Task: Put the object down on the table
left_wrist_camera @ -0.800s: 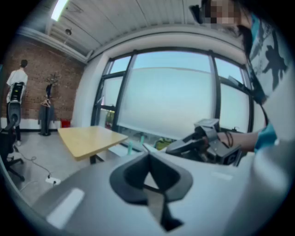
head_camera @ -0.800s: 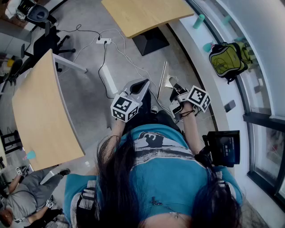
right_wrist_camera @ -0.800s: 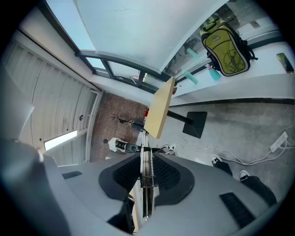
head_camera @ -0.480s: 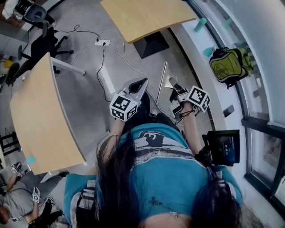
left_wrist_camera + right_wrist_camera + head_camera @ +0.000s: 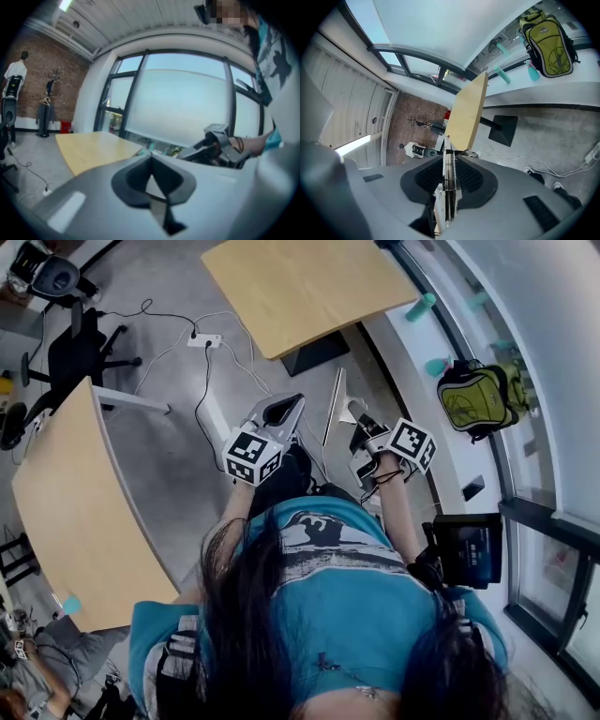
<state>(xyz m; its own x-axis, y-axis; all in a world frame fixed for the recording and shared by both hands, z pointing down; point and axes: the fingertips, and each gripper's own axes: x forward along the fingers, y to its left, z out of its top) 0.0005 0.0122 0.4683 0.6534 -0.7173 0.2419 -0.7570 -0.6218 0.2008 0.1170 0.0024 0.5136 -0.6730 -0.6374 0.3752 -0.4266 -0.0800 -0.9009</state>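
Note:
A thin flat spiral-bound pad (image 5: 335,404) is held edge-up in the air over the floor, in front of the person's body. My right gripper (image 5: 362,427) is shut on it. In the right gripper view the pad (image 5: 448,197) stands on edge between the two dark pads, its wire spiral showing, with the gripper (image 5: 450,161) closed round it. My left gripper (image 5: 283,412) hovers to the left of the pad, apart from it. Its jaws (image 5: 151,164) meet with nothing between them. The nearest wooden table (image 5: 309,282) lies ahead, beyond both grippers.
A second wooden table (image 5: 75,493) stands at the left. Cables and a power strip (image 5: 204,340) lie on the grey floor. A green backpack (image 5: 478,395) and teal bottles (image 5: 420,307) sit on the window ledge at the right. A dark screen (image 5: 473,549) sits near the person's right elbow.
Both grippers have shifted slightly up and to the left in the head view, nearer the far table. The pad stays in the right gripper and the left stays shut.

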